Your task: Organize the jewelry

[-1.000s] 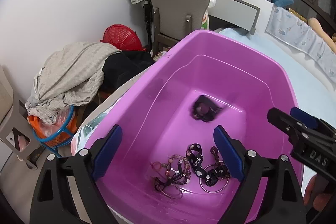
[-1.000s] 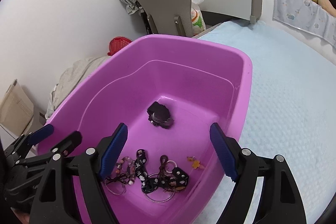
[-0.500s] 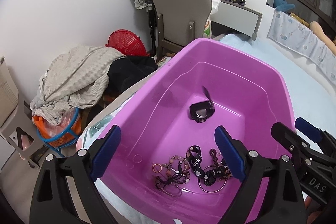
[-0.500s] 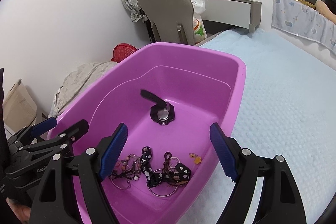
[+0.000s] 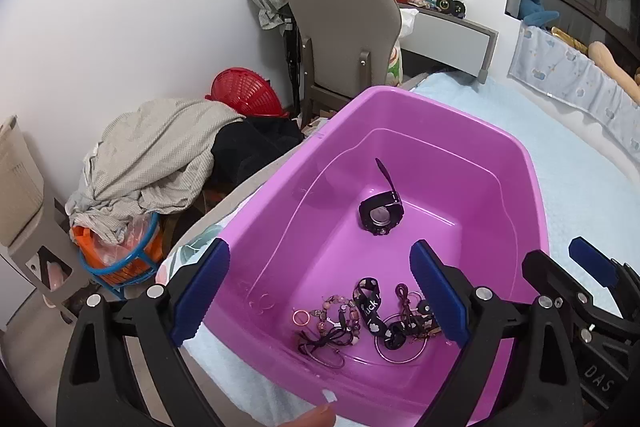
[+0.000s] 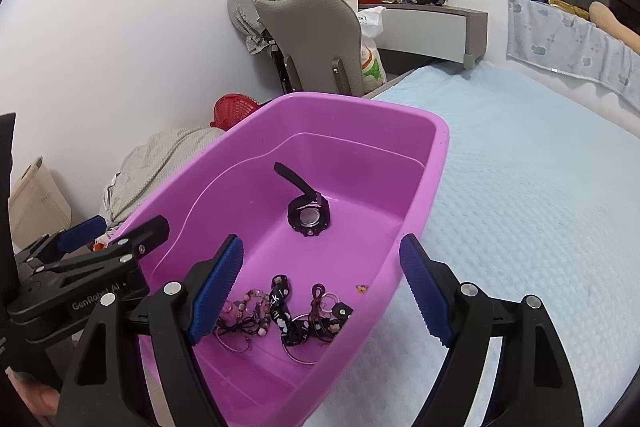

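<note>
Left tool (image 5: 320,291) and right tool (image 6: 320,283) angled down over purple tub (image 6: 436,147), both spread, pinching nothing.

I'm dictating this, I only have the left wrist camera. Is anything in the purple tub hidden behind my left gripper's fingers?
Observer: Yes. The right wrist view shows a small orange charm on the floor of the tub. It lies apart from the tangle of bracelets, nearer the wall on the bed side.
Operator: I only see the edge of the right gripper. Is it holding anything?
Observer: No. Its own camera shows both blue pads standing wide apart with nothing between them.
</note>
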The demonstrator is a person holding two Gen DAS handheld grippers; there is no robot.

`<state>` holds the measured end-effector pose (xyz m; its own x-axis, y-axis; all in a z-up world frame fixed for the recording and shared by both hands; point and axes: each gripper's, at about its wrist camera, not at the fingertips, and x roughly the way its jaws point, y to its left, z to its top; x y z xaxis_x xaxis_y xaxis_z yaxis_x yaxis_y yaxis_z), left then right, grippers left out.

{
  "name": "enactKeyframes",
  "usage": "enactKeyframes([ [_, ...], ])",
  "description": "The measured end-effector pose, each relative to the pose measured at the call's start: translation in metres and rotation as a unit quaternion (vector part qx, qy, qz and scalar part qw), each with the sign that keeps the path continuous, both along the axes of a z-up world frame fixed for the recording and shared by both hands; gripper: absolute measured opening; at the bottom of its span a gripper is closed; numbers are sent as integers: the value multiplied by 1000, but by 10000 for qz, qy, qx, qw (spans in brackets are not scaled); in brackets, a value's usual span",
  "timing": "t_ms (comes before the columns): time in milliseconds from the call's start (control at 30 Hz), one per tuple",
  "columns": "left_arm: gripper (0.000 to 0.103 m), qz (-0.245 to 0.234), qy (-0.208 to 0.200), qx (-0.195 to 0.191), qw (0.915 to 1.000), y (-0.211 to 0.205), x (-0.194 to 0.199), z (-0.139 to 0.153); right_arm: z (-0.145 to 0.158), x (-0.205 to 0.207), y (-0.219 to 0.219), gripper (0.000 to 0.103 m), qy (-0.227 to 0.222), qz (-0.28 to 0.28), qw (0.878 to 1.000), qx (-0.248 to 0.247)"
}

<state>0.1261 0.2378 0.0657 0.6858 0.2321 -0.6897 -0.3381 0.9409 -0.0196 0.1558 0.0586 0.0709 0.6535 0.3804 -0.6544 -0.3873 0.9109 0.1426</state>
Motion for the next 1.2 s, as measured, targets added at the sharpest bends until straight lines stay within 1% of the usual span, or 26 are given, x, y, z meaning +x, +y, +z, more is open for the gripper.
enactKeyframes([
  [600, 91, 24, -75, 50, 10000, -9, -22, 14, 11, -33, -16, 77, -163, -154, 9997, 100],
  [833, 91, -7, -62, 111, 9999, -16, -30, 13, 12, -44, -20, 77, -191, -168, 9996, 136],
  [1200, 91, -68, -28, 89, 9999, -24, -38, 13, 13, -54, -26, 77, -199, -190, 9993, 234],
])
